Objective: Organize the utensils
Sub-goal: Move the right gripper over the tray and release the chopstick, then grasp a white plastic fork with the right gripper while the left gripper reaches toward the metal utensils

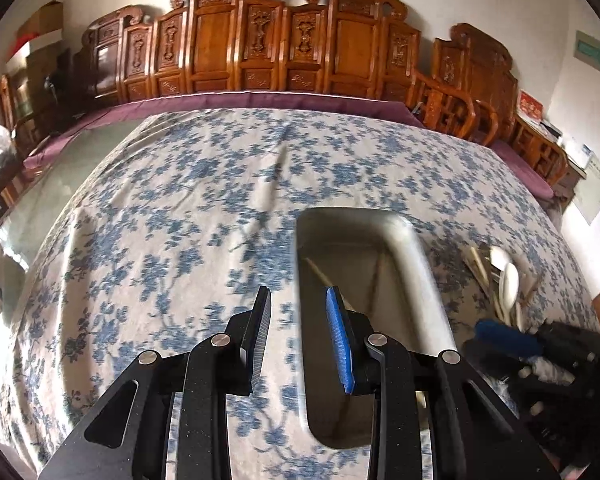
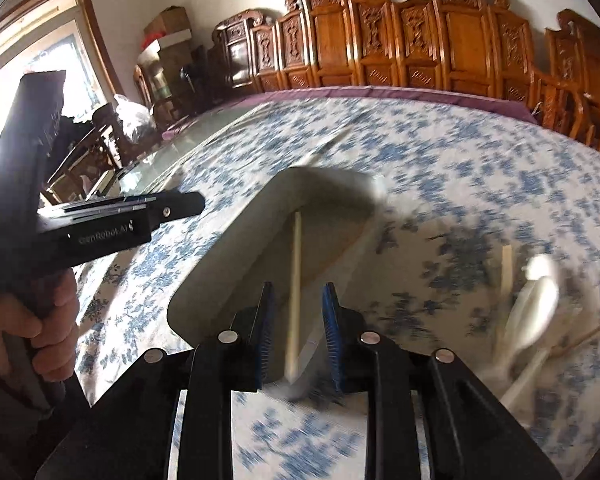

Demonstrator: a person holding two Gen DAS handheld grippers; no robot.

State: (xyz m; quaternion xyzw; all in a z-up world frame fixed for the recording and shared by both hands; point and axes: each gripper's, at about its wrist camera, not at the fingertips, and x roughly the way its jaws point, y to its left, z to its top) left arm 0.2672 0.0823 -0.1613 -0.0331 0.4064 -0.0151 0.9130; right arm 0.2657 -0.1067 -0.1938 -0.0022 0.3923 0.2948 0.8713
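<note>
With one chopstick (image 2: 295, 280) in the tray (image 2: 228, 248) and both grippers, left (image 1: 300, 340) and right (image 2: 296, 332), spread empty, we judge fetching the spoon (image 2: 536, 304) lying beside the tray comes next.

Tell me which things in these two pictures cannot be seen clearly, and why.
- Loose utensils: right wrist view, motion blur; count and kinds unclear.
- Chopstick between the right tool fingers: blur hides any contact.
- Tray: left wrist view, near part hidden by the left tool.
</note>
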